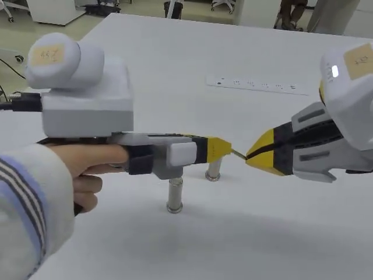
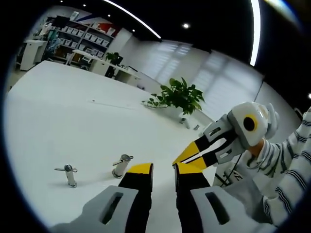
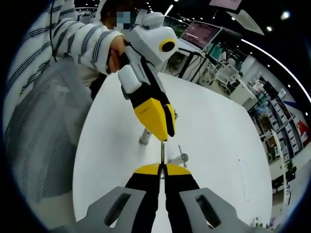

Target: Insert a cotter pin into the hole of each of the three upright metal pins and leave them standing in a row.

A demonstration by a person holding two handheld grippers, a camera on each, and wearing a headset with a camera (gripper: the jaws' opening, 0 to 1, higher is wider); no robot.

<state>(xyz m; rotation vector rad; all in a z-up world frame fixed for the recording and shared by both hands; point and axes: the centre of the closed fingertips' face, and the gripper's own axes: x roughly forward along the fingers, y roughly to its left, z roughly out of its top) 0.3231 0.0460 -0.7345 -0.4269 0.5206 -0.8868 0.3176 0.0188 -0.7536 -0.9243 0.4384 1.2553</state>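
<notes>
left tongs (image 2: 164,167) slightly apart, right tongs (image 3: 163,167) clamped on thin metal cotter pin (image 3: 162,153); one stubby steel upright pin (image 2: 71,175) looks pinned, rest pending.

no text you can read here. in head view you see a tan sticker (image 1: 49,55) on top of the left gripper (image 1: 224,149) w/ handwriting, too blurred to read. same for the second sticker (image 1: 356,61) on the right gripper (image 1: 249,156). in right gripper view, the small dark print on the left gripper's yellow jaw is too small. marks on the power strip (image 1: 256,85) and the pink screen (image 3: 199,33) in the bkgd: not legible.
</notes>
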